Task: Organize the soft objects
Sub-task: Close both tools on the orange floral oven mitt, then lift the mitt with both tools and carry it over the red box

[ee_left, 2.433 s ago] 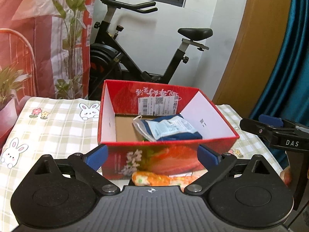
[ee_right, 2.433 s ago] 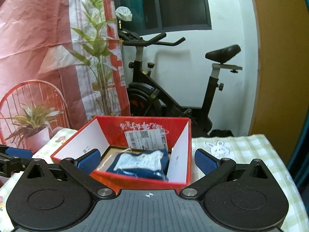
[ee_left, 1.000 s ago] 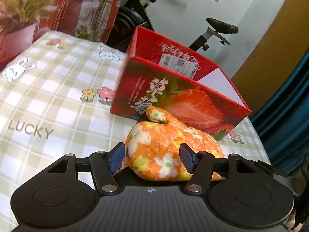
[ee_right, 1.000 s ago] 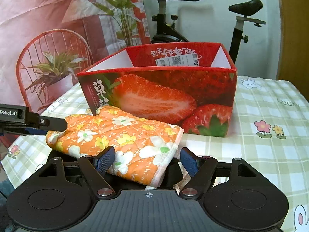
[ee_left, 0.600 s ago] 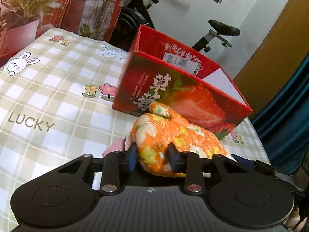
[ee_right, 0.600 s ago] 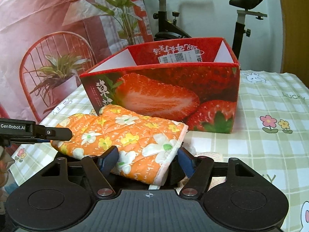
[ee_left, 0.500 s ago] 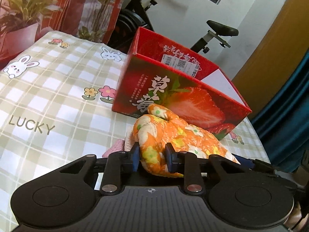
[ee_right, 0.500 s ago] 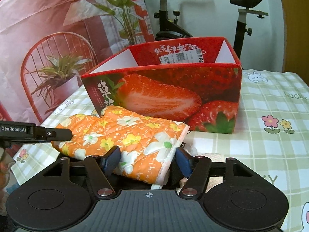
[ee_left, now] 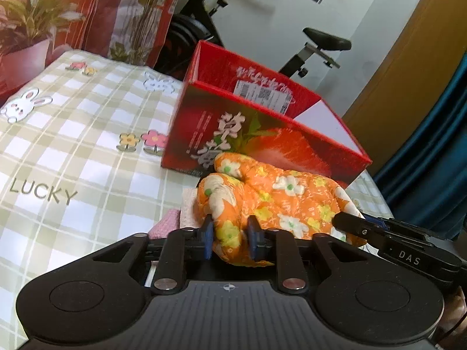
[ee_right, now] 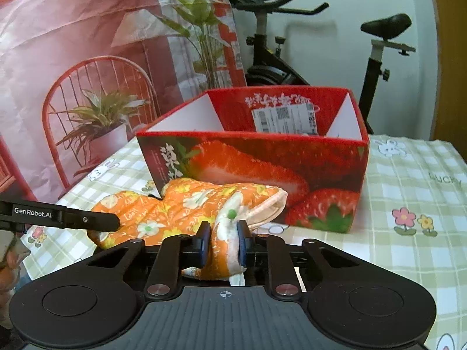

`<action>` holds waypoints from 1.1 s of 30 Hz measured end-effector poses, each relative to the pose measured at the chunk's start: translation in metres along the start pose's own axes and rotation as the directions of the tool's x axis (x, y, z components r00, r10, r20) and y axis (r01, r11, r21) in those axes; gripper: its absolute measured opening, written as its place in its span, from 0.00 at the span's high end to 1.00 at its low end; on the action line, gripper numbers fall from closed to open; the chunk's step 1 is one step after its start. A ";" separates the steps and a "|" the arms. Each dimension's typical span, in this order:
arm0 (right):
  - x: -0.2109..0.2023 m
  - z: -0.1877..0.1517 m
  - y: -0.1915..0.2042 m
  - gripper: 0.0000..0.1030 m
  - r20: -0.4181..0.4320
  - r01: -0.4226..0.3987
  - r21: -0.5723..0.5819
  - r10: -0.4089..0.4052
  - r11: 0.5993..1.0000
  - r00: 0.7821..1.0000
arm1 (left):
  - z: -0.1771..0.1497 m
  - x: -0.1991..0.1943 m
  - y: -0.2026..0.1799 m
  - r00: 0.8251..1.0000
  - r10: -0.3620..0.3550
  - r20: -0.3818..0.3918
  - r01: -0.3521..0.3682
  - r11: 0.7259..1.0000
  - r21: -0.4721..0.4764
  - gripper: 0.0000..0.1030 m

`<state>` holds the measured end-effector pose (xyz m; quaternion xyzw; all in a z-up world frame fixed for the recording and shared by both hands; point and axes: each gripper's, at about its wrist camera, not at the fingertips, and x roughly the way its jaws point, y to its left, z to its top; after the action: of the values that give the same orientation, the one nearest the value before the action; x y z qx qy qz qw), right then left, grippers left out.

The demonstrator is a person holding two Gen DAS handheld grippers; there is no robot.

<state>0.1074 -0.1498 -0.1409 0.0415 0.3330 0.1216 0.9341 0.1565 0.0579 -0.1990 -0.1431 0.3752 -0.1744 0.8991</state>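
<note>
Tablecloth point(ee_left: 73, 151) reads "LUCKY"; left gripper point(ee_right: 58, 218) marked "GenRobot.AI", right gripper point(ee_left: 408, 259) "DAS".

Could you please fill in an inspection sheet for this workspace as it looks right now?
Surface: checked tablecloth with rabbit and flower prints.
Job's things: orange floral oven mitt lying before the red strawberry box; box open on top.
Clutter: pink and white soft items under the mitt.
Grippers: left gripper and right gripper have just closed, each pinching an end of the mitt.
Cables: nothing seen.
Surroundings: exercise bike, plant backdrop, blue curtain.
</note>
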 end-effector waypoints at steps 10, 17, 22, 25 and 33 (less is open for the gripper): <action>-0.027 0.028 0.012 0.88 0.122 -0.032 -0.068 0.040 0.997 0.992 | 0.017 -0.027 -0.014 0.994 -0.046 0.102 0.038 0.997 0.073 0.83; -0.042 0.055 0.016 0.89 0.199 -0.039 -0.111 0.061 0.993 0.978 | 0.036 -0.046 -0.028 0.981 -0.075 0.177 0.051 0.989 0.140 0.83; -0.046 0.074 0.013 0.89 0.239 -0.026 -0.127 0.056 0.992 0.969 | 0.052 -0.047 -0.037 0.974 -0.089 0.207 0.053 0.984 0.170 0.83; -0.047 0.086 0.010 0.89 0.264 -0.011 -0.138 0.047 0.990 0.963 | 0.064 -0.048 -0.041 0.968 -0.100 0.232 0.057 0.981 0.185 0.83; -0.021 0.125 -0.001 0.89 0.269 0.033 -0.134 0.004 0.990 0.963 | 0.102 -0.014 -0.050 0.968 -0.062 0.242 0.014 0.980 0.196 0.83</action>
<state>0.1713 -0.1555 -0.0313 -0.0093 0.1946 0.1308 0.9721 0.2110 0.0313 -0.1020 -0.0831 0.2392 -0.2081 0.9448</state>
